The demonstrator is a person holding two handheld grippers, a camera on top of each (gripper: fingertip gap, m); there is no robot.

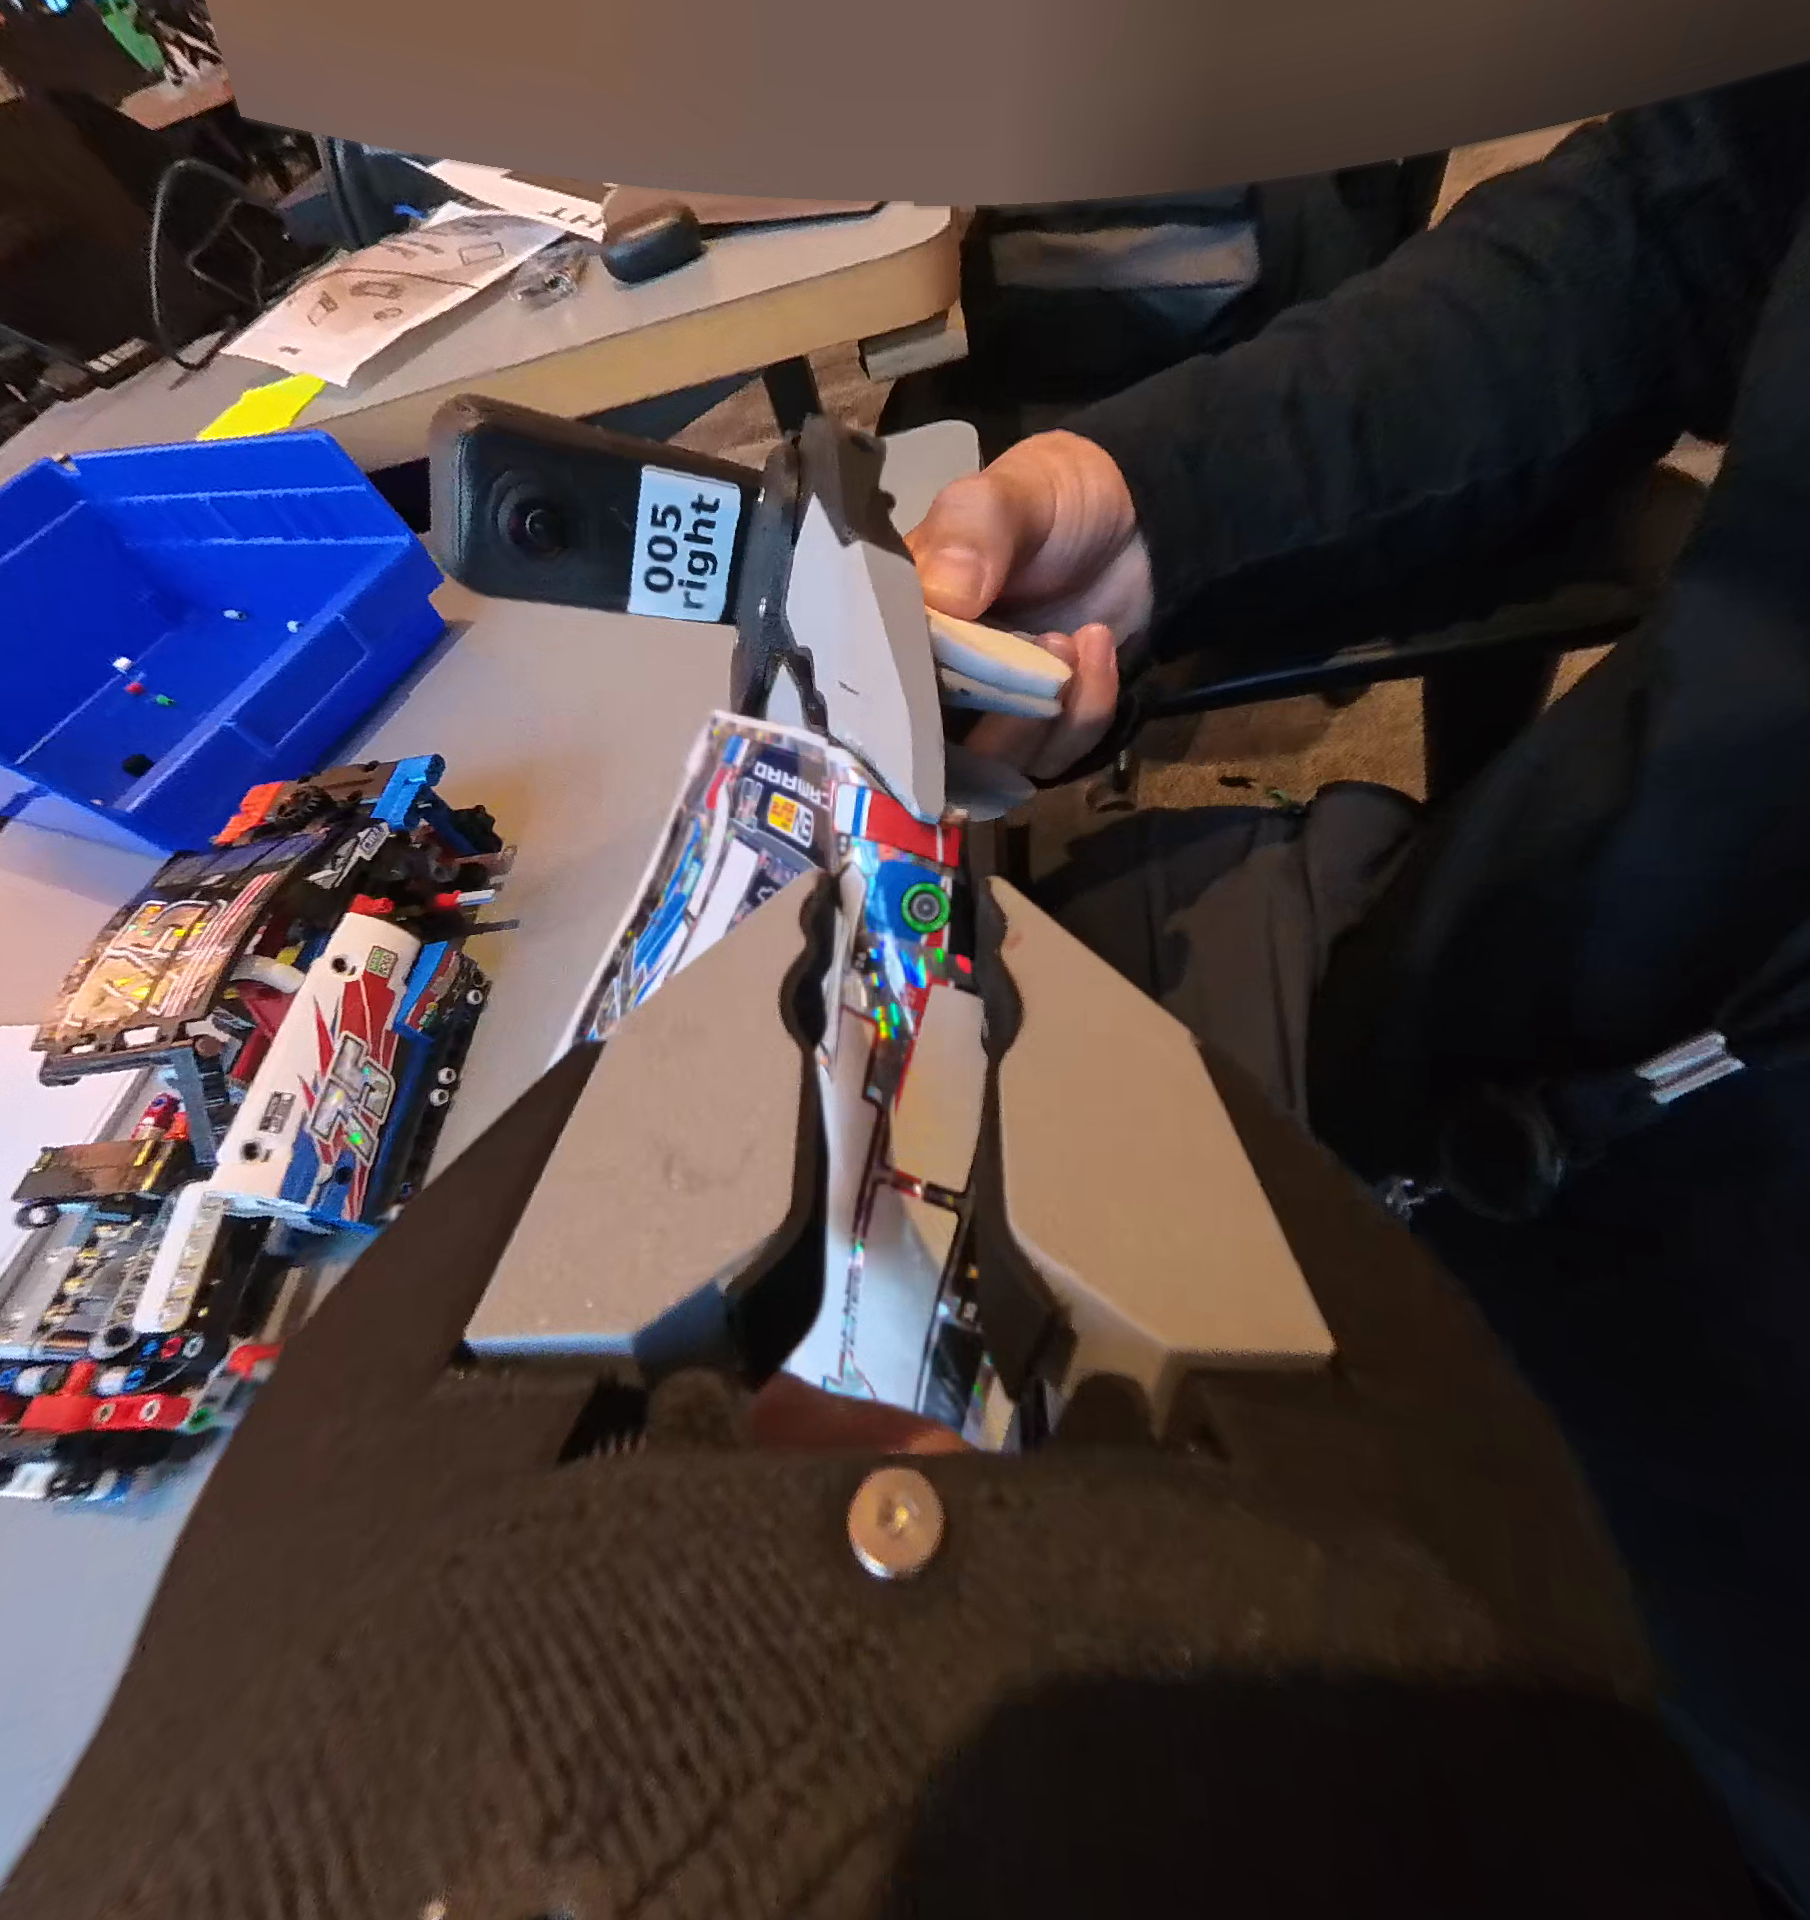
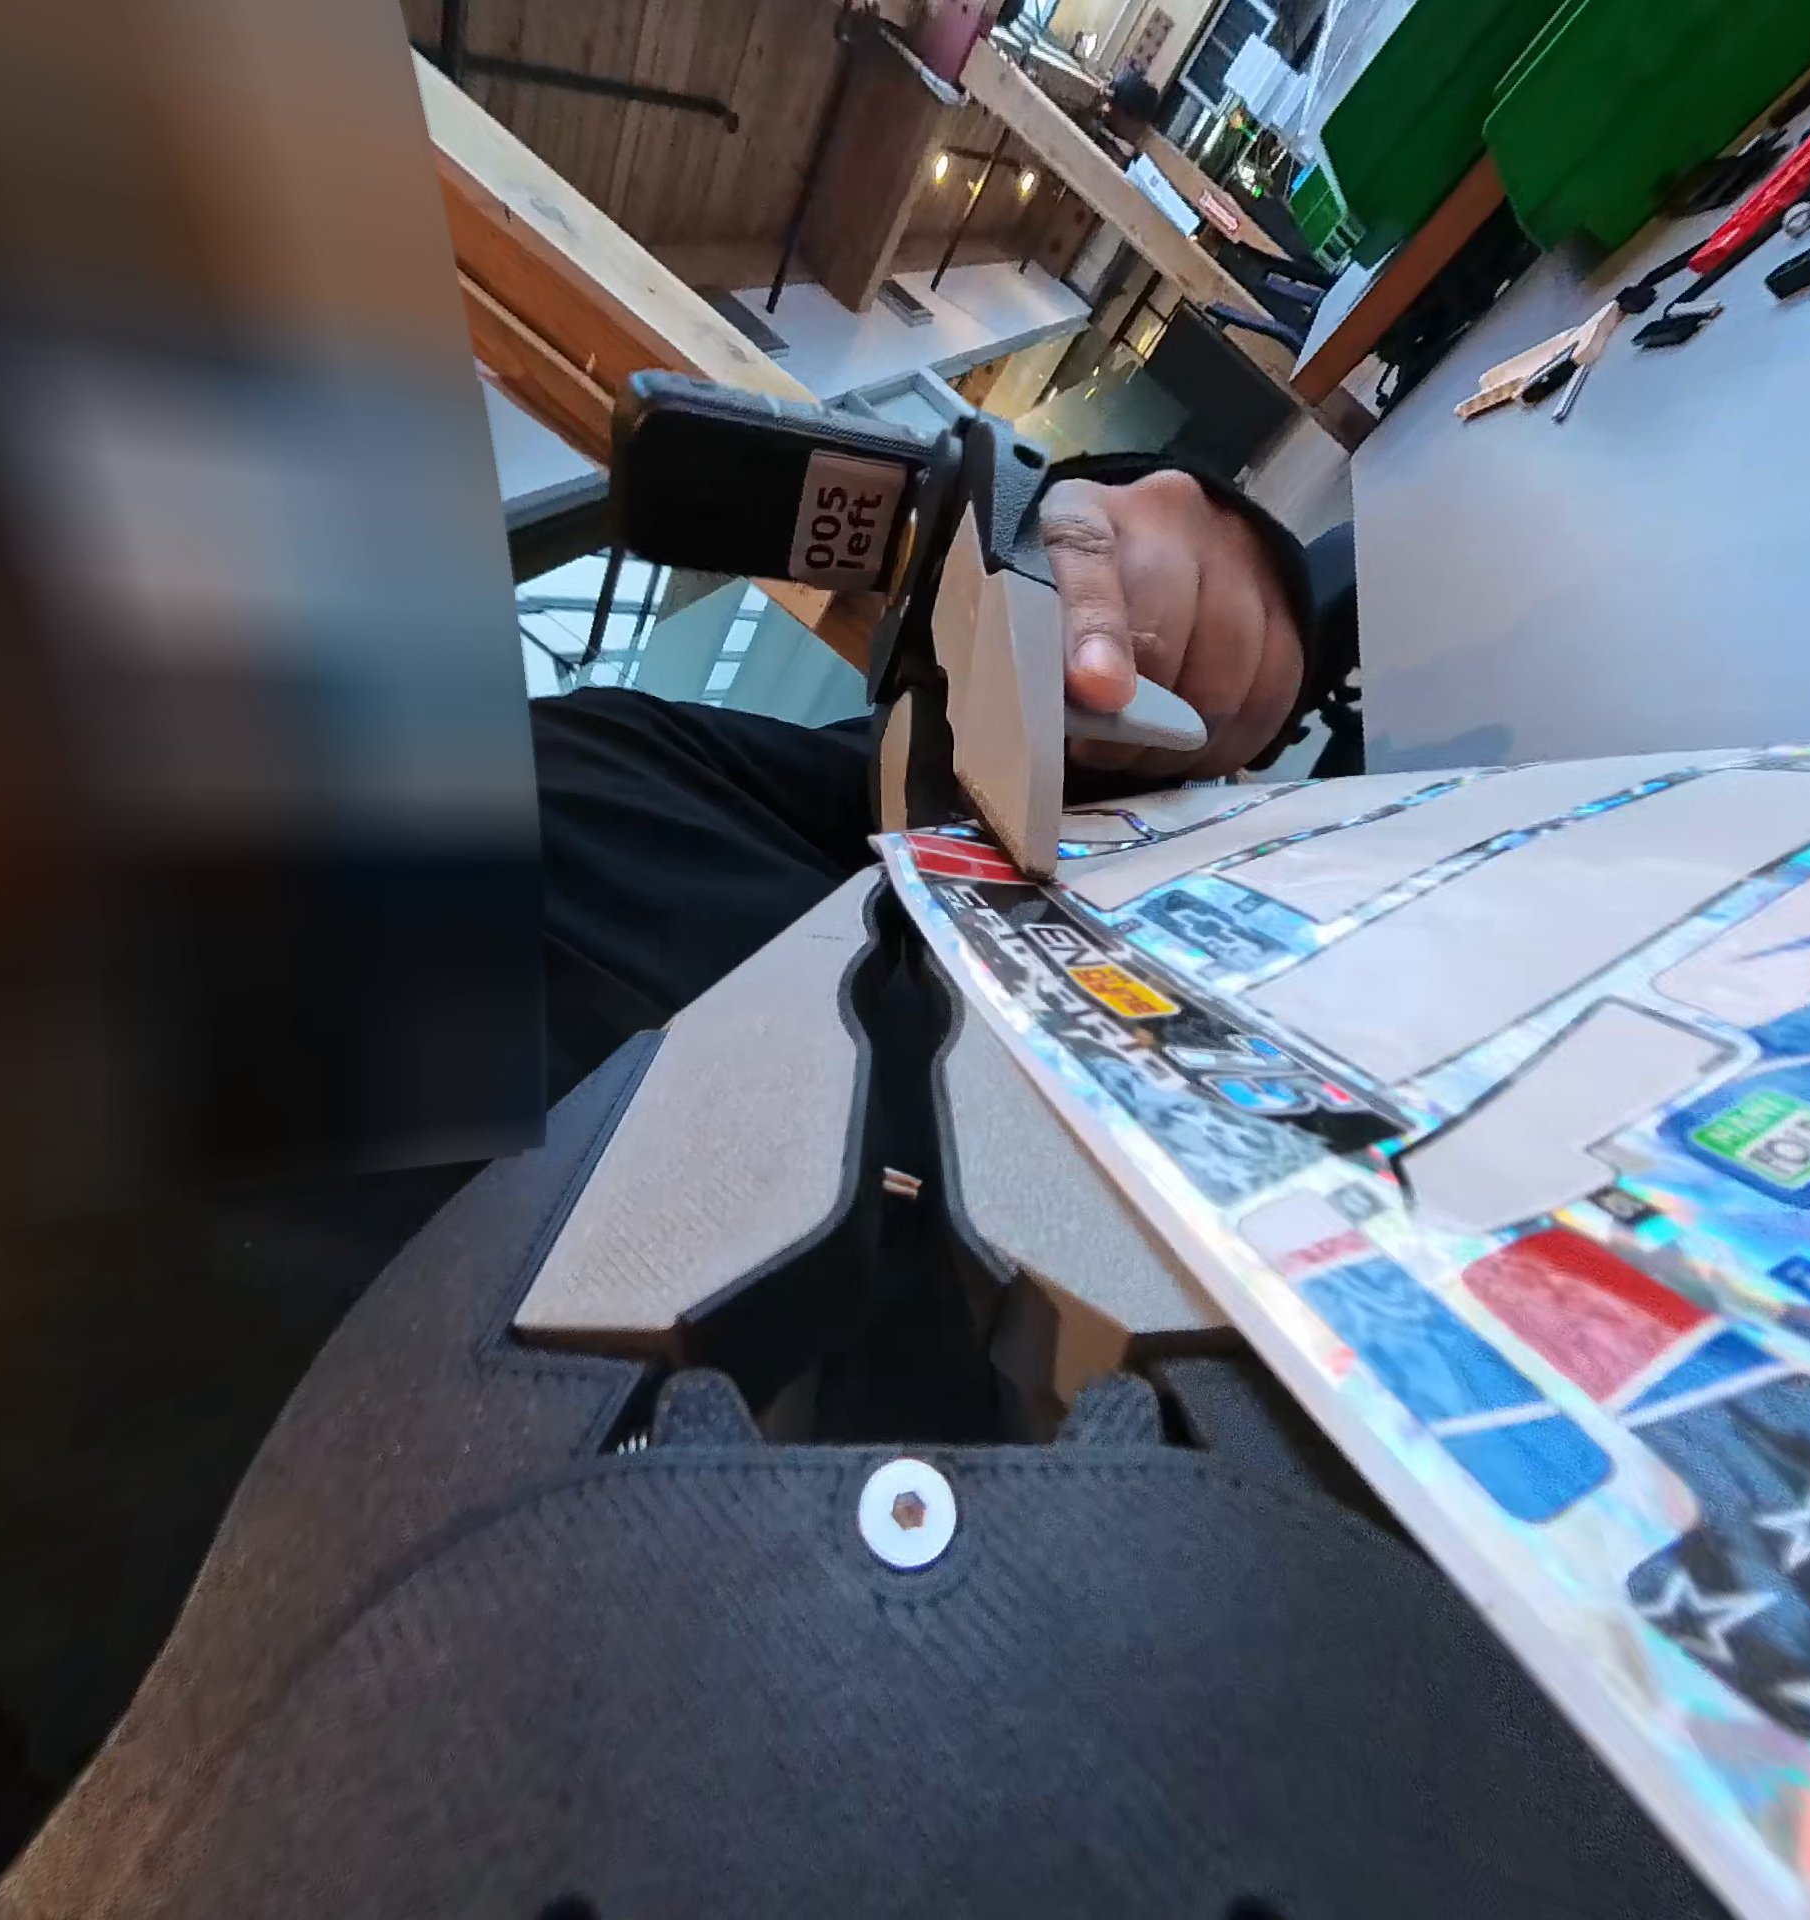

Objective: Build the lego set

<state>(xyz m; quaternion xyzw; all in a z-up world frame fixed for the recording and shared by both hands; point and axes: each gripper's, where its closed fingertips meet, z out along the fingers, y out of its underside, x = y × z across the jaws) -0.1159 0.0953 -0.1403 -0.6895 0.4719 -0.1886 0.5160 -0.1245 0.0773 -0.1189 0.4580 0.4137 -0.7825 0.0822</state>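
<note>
A glossy sticker sheet (image 1: 880,1039) is held in the air off the table's edge. My left gripper (image 1: 906,894) has its jaws apart, and the sheet runs up between and behind its fingers. My right gripper (image 1: 922,800) comes in from above and pinches the sheet's top corner. In the right wrist view the right gripper (image 2: 901,894) is nearly closed at that corner. The sheet (image 2: 1503,935) spreads over its right finger there. The left gripper (image 2: 984,842) straddles the same corner. The partly built lego car (image 1: 288,1039) lies on the table at left.
A blue bin (image 1: 153,623) with a few small pieces stands behind the car on the grey table (image 1: 568,675). Instruction papers (image 1: 392,291) and a black object (image 1: 652,244) lie on a farther table. A person's hand (image 1: 1036,561) and dark sleeve are at right. Less than 4 cm separates the two grippers' tips.
</note>
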